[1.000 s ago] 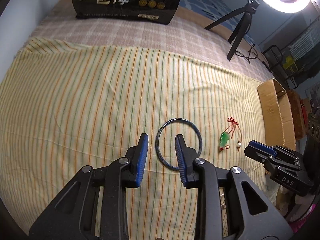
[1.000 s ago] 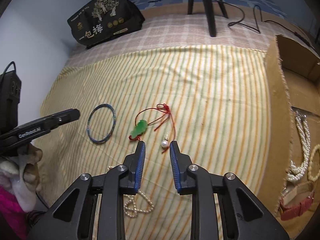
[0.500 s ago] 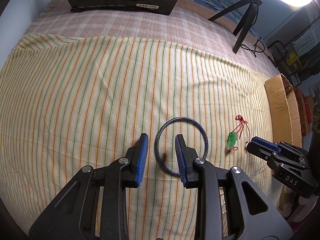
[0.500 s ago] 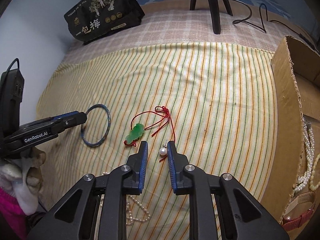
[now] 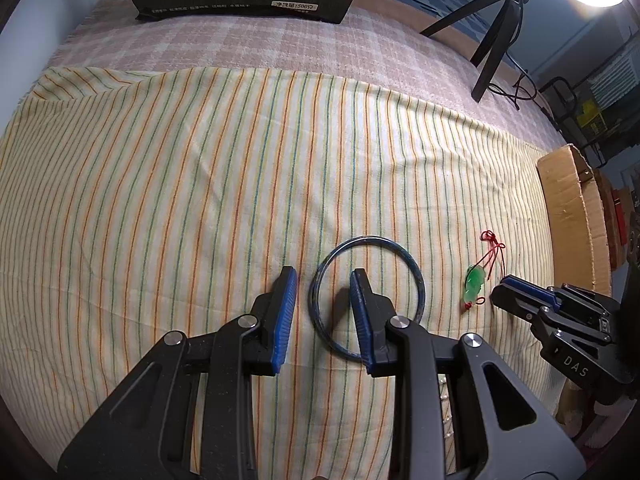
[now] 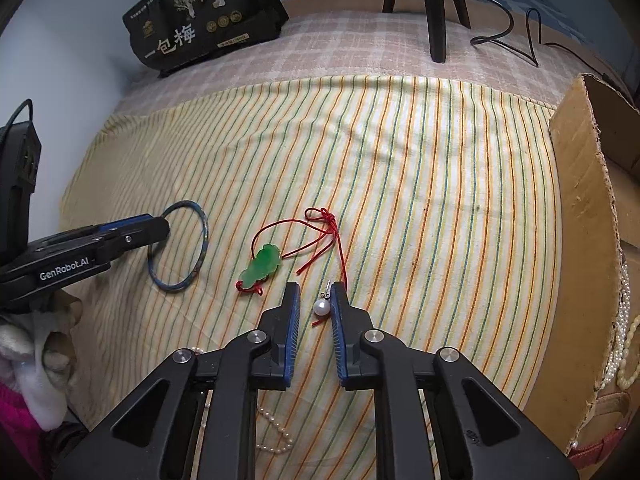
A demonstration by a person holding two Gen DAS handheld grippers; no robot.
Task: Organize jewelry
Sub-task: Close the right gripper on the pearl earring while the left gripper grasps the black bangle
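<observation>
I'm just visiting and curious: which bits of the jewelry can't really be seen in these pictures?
- Pearl string, right wrist view: mostly hidden under the right tongs.
- Cardboard box contents, right wrist view: cut off by the picture edge.
- Blue bangle, left wrist view: near rim hidden behind a finger of the left tongs.
- Pearl earring: hidden in the left wrist view.

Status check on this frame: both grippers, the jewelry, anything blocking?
Left gripper open, straddling blue bangle rim. Right gripper jaws just closing around pearl drop, not clamped. Red cord of green pendant lies alongside.
</observation>
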